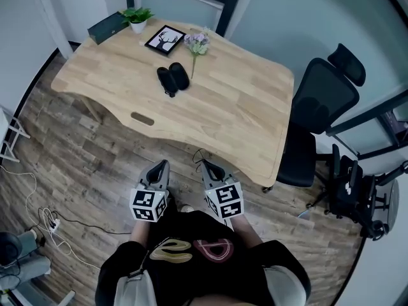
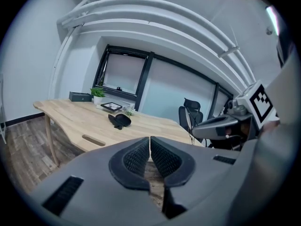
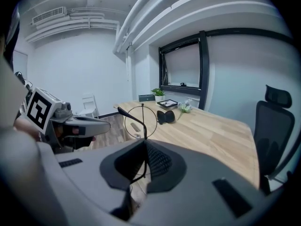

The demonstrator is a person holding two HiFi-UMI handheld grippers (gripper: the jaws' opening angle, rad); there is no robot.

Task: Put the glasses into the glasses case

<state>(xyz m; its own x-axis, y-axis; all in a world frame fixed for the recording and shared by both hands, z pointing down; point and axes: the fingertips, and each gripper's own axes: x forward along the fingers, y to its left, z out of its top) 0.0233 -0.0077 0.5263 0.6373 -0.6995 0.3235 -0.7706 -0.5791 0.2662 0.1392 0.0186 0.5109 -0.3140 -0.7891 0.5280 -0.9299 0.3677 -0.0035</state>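
Note:
The black glasses case lies open at the far side of the wooden table, well ahead of both grippers; it also shows as a small dark case in the left gripper view and as the case in the right gripper view. My right gripper hovers over the floor before the table's near edge, shut on thin wire-rimmed glasses, whose round lens sticks up past the jaws. My left gripper hangs beside it, shut with nothing between its pads.
At the table's far end stand a potted plant, a dark box, a framed picture and a small flower bunch. A black office chair is at the table's right side. Cables lie on the floor at the left.

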